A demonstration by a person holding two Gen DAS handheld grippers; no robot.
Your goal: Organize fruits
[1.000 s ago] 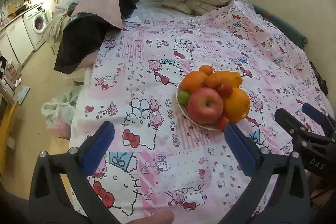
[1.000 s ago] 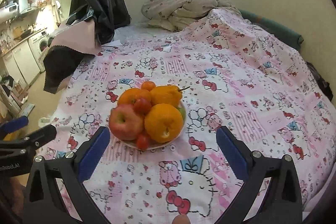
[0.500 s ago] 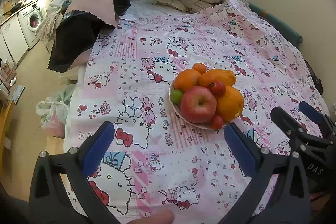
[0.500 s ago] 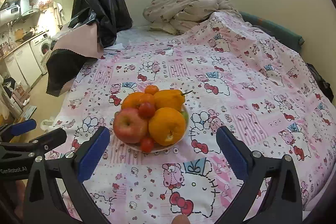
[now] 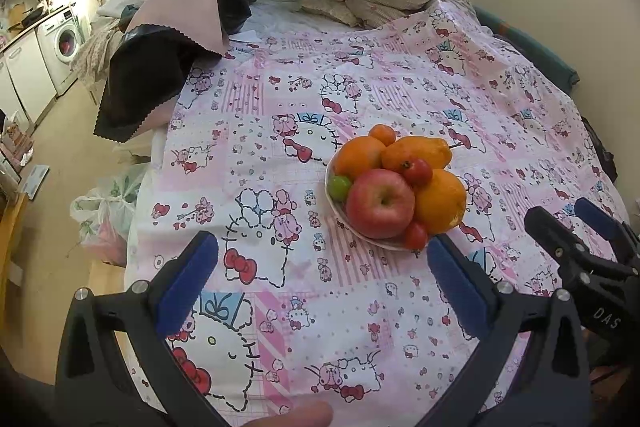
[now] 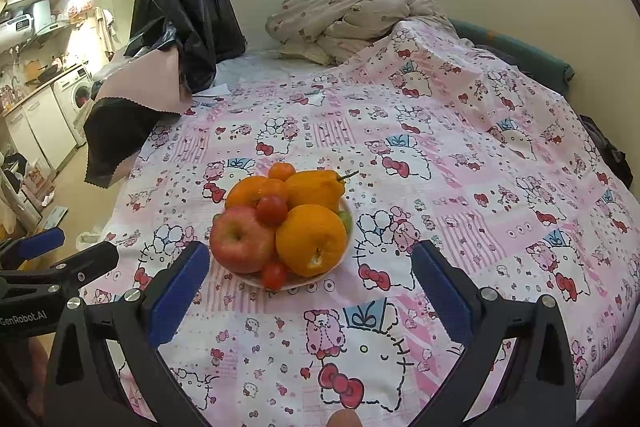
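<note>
Both grippers [image 5: 322, 261] [image 6: 310, 267] gaping wide, empty, round glossy fruit [image 6: 242, 239] heaped on shallow plate [image 6: 296, 283].

Left wrist view left of fruit plate [image 5: 340, 215], right wrist view nearer, facing it, both sharing it

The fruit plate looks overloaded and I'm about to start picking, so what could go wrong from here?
The small tomato sits on top of the apple and oranges; pulling either could send it rolling. A second tomato rests at the plate rim and may slip off. The plate stands on a soft bedspread, so pressing down might tip it.
</note>
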